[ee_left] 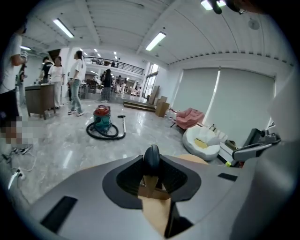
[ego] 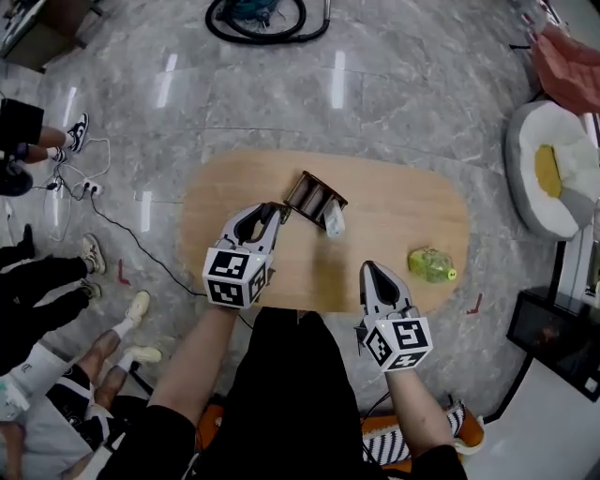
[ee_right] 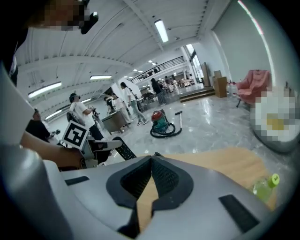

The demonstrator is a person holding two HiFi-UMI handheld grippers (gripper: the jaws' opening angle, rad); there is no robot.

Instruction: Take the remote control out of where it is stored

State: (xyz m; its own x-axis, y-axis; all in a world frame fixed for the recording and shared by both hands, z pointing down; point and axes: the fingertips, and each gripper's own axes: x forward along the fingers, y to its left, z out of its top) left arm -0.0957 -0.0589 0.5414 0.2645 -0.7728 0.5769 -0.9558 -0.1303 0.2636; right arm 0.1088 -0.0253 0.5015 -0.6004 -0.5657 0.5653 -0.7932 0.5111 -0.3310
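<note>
A brown box-shaped holder (ego: 312,193) lies on its side on the oval wooden table (ego: 412,211). A pale grey remote control (ego: 334,222) pokes out of its near end onto the tabletop. My left gripper (ego: 280,212) reaches the holder's left corner. In the left gripper view its jaws (ee_left: 151,161) are shut on a dark rounded edge with a brown strip under it, apparently the holder's rim. My right gripper (ego: 367,268) hovers over the table's near edge, right of the remote, with nothing between its shut jaws (ee_right: 151,159).
A green plastic bottle (ego: 430,264) lies on the table's right part, also seen as the bottle (ee_right: 265,186). On the floor are a vacuum cleaner (ego: 258,17) beyond the table, a white beanbag seat (ego: 548,173) at right, and cables and people's feet (ego: 89,253) at left.
</note>
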